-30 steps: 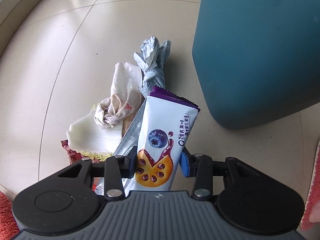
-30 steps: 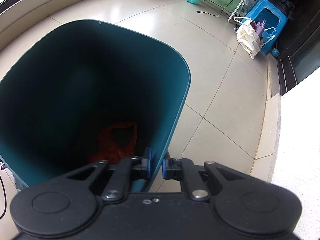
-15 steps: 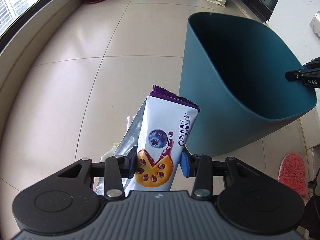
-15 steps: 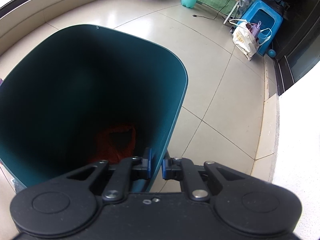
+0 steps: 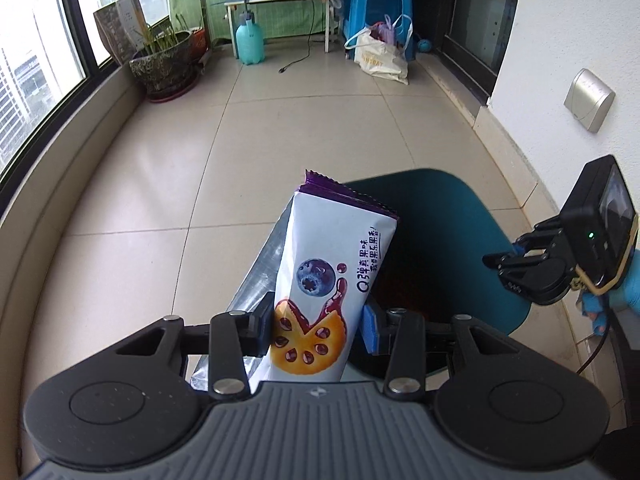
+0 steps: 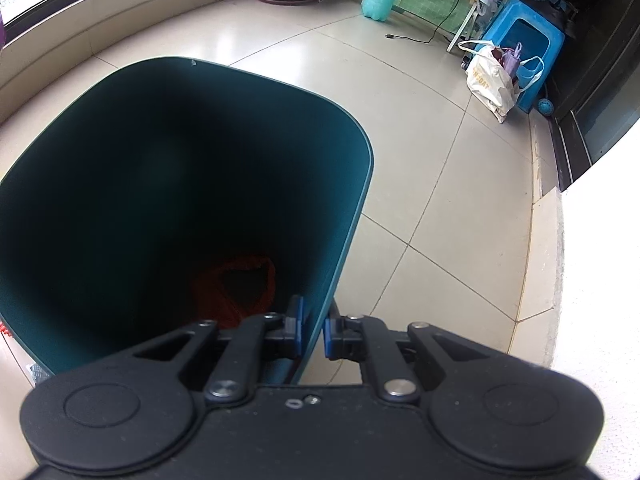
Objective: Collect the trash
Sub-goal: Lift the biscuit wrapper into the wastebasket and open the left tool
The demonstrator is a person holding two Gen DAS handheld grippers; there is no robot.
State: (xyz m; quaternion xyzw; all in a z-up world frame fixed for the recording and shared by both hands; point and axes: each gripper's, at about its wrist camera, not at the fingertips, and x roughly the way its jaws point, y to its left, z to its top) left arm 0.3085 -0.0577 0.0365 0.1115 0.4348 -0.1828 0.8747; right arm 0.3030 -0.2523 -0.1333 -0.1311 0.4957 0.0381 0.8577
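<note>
The left gripper (image 5: 316, 330) has its jaws clamped on the lower part of a white snack wrapper (image 5: 334, 276) printed with a blueberry and a cookie, its purple crimped end pointing toward 12 o'clock and leaning slightly to 1 o'clock. A silver foil wrapper (image 5: 260, 276) lies just behind the first at its 9 o'clock side, caught in the same grip as far as can be seen. Beyond the wrappers, toward 2 o'clock in the left wrist view, stands the teal trash bin (image 5: 460, 216), its open mouth below the raised wrapper. The right gripper (image 6: 312, 330) has its jaws clamped on the bin's near rim, one blue pad inside the wall and the other outside; from the left wrist view this gripper (image 5: 490, 259) shows at 3 o'clock, with a gloved hand (image 5: 624, 292) behind it. Deep in the bin, seen from the right wrist, lies a red plastic bag (image 6: 236, 288). The tiled floor (image 5: 280, 128) runs toward 12 o'clock to a potted plant (image 5: 164, 60), a turquoise spray bottle (image 5: 249, 40), a blue stool (image 5: 380, 4) and a white shopping bag (image 5: 380, 60).
</note>
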